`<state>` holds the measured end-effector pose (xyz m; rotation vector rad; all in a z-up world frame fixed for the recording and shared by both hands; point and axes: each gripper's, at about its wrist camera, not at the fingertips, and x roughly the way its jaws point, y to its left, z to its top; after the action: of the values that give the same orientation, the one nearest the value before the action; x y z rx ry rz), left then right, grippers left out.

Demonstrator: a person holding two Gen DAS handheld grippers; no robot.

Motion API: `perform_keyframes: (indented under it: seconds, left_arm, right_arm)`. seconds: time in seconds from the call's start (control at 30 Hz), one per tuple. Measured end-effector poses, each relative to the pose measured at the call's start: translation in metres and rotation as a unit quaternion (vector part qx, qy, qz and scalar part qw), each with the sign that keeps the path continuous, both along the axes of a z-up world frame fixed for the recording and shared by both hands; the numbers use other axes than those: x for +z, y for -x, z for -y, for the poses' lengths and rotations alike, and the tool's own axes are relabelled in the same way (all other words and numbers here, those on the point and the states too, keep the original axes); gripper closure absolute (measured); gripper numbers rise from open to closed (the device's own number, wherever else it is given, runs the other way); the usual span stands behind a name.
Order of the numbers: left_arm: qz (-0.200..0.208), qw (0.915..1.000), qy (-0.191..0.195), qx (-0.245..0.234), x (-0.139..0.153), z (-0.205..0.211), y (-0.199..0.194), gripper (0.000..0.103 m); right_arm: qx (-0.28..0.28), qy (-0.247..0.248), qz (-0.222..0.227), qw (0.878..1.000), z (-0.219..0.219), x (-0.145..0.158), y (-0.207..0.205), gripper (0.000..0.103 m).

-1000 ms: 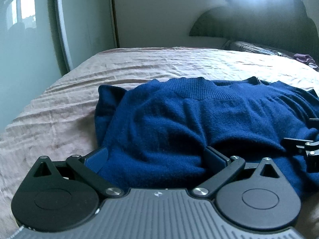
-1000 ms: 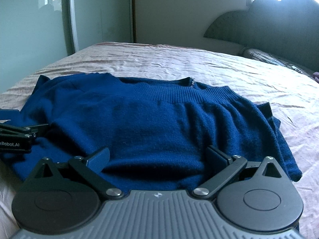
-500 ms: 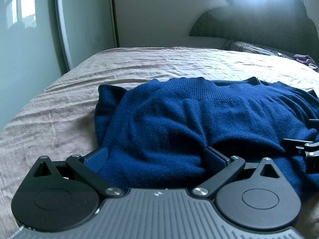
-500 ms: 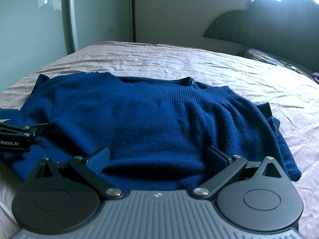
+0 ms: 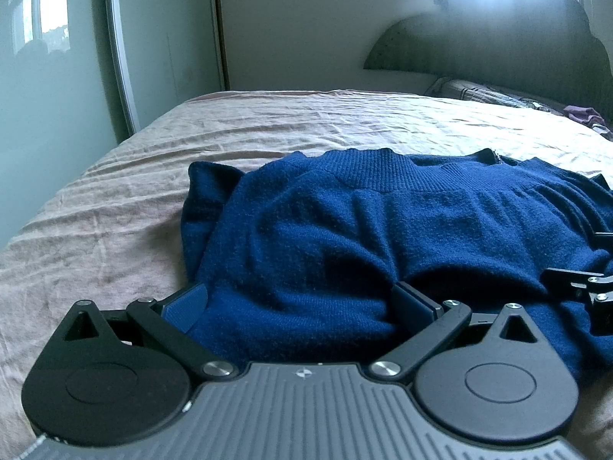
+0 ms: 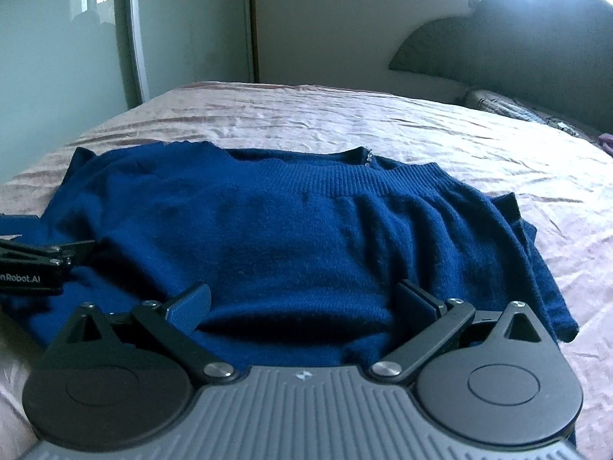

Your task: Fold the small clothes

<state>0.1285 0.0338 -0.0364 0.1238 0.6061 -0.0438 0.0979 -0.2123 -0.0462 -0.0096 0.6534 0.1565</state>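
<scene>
The left gripper (image 5: 300,301) has its fingers spread wide, gripping nothing, with the near edge of the dark blue knitted sweater (image 5: 383,230) between them. The right gripper (image 6: 304,299) is equally wide, empty. The sweater lies folded on the wrinkled pink bedsheet (image 6: 421,122).

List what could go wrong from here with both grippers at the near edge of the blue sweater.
1. Both the left gripper and right gripper are open around bunched knit; closing may catch only one layer of the blue sweater.
2. The sleeve edge sticks out at the right side and may trail loose.
3. The pink sheet is wrinkled and could get pinched too.
</scene>
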Motion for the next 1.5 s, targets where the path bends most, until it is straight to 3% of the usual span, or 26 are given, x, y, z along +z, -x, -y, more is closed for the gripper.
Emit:
perform_keyframes:
  seconds: [0.3, 0.5, 0.67, 0.8, 0.97, 1.07, 1.3, 1.4, 1.47, 1.5]
  left_arm:
    - [0.007, 0.9999, -0.014, -0.005, 0.005, 0.001, 0.005, 0.0]
    - [0.029, 0.9985, -0.046, -0.012, 0.028, -0.016, 0.013, 0.0]
    - [0.01, 0.9998, -0.003, 0.015, 0.051, -0.061, -0.013, 0.0]
    - [-0.023, 0.9989, 0.042, -0.005, 0.057, -0.088, -0.04, 0.0]
    - [-0.076, 0.9908, 0.106, -0.036, 0.051, -0.105, -0.075, 0.001]
    - [-0.096, 0.9867, 0.12, -0.053, 0.044, -0.105, -0.091, 0.001]
    - [-0.137, 0.9722, 0.168, -0.09, 0.024, -0.102, -0.122, 0.001]
    - [-0.13, 0.9714, 0.176, -0.092, 0.021, -0.1, -0.132, 0.003]
    - [-0.129, 0.9704, 0.181, -0.093, 0.022, -0.097, -0.139, 0.008]
    - [-0.127, 0.9707, 0.18, -0.095, 0.022, -0.095, -0.141, 0.01]
  right_arm:
    - [-0.026, -0.002, 0.023, 0.999, -0.004, 0.01, 0.013, 0.0]
    - [0.006, 0.009, 0.059, 0.998, -0.02, 0.028, 0.033, 0.0]
    - [0.077, 0.076, 0.102, 0.989, -0.066, 0.04, 0.054, 0.0]
    - [0.139, 0.145, 0.137, 0.97, -0.113, 0.04, 0.074, 0.0]
    - [0.206, 0.208, 0.145, 0.945, -0.159, 0.024, 0.088, 0.0]
    - [0.224, 0.254, 0.143, 0.93, -0.179, 0.008, 0.092, 0.001]
    - [0.22, 0.284, 0.177, 0.916, -0.207, 0.001, 0.081, 0.001]
    - [0.223, 0.299, 0.194, 0.907, -0.222, -0.001, 0.073, 0.021]
    - [0.223, 0.31, 0.194, 0.904, -0.232, -0.005, 0.068, 0.052]
    - [0.225, 0.31, 0.193, 0.903, -0.236, -0.006, 0.067, 0.057]
